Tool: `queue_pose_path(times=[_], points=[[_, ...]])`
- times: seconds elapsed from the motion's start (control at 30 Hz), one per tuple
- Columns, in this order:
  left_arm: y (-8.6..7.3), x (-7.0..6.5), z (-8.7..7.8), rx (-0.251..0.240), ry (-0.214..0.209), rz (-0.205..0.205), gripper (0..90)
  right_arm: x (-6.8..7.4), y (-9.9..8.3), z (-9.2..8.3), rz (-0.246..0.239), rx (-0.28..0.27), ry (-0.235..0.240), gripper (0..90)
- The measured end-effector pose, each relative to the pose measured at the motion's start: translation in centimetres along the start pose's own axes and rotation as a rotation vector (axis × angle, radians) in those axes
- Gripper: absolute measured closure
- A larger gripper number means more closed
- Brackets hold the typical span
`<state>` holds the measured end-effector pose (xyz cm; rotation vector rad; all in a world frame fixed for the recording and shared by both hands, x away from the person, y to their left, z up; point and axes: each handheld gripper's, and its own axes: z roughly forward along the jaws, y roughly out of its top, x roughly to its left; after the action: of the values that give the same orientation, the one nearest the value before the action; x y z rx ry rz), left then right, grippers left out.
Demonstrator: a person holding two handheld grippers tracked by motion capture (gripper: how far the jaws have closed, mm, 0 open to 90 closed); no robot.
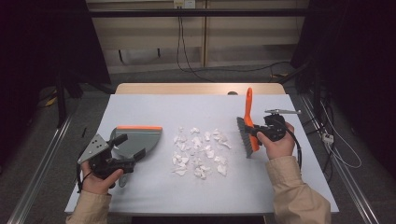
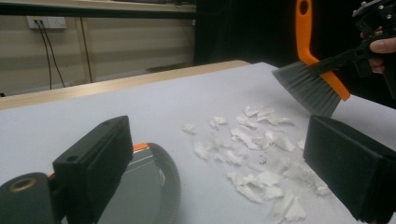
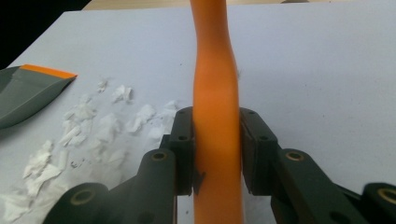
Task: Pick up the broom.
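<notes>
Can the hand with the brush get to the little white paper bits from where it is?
Probably yes. The right gripper is shut on the brush, whose bristles hang just beside the paper scraps, with only bare table between them. The dustpan waits on the other side.

brush [image 1: 247, 126], paper scraps [image 1: 200, 151], dustpan [image 1: 137, 139]

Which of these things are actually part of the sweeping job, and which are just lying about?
Part of the job:
- brush, clamped in the right tool
- dustpan, at the left tool
- white paper scraps on the table

Just lying about:
- cables on the floor behind
- wall socket
</notes>
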<state>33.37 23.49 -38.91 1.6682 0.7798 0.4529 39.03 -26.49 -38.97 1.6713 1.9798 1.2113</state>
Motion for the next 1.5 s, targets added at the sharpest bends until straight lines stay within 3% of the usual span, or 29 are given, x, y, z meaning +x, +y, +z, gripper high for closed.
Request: queue_pose_path(times=[0.43, 0.77, 0.9, 1.07, 1.13, 1.27, 1.37, 1.43, 1.5], points=[[-0.5, 0.5, 0.0, 0.011, 0.003, 0.002, 8.3, 0.1, 0.5, 3.2, -0.015, -0.015, -0.013, 70.4], [-0.8, 0.7, 0.3, 0.015, 0.004, -0.007, 8.5, 0.6, 0.5, 4.9, -0.075, 0.014, -0.049, 69.7], [-0.8, 0.7, 0.3, 0.017, 0.001, -0.003, 8.6, 1.0, 0.3, 5.0, -0.114, 0.009, -0.058, 69.2], [-0.9, 0.7, 0.3, 0.022, 0.003, 0.0, 8.5, 1.2, 0.2, 4.9, -0.16, 0.011, -0.037, 67.5], [-0.9, 0.6, 0.3, 0.023, 0.004, 0.002, 8.6, 1.2, 0.0, 4.7, -0.182, 0.014, -0.043, 62.5], [-0.9, 0.4, 0.3, 0.021, 0.004, 0.0, 8.6, 1.0, -0.8, 3.9, -0.215, 0.018, -0.067, 61.1], [-1.0, 0.3, 0.4, 0.024, 0.004, 0.004, 8.6, 1.0, -1.3, 3.5, -0.241, 0.031, -0.077, 69.3], [-1.3, 0.4, 0.3, 0.037, 0.006, 0.004, 8.7, 0.9, -1.3, 3.5, -0.27, 0.036, -0.087, 70.2], [-1.3, 0.4, 0.2, 0.035, 0.01, 0.001, 8.7, 0.8, -1.3, 3.6, -0.253, 0.036, -0.077, 70.6]])
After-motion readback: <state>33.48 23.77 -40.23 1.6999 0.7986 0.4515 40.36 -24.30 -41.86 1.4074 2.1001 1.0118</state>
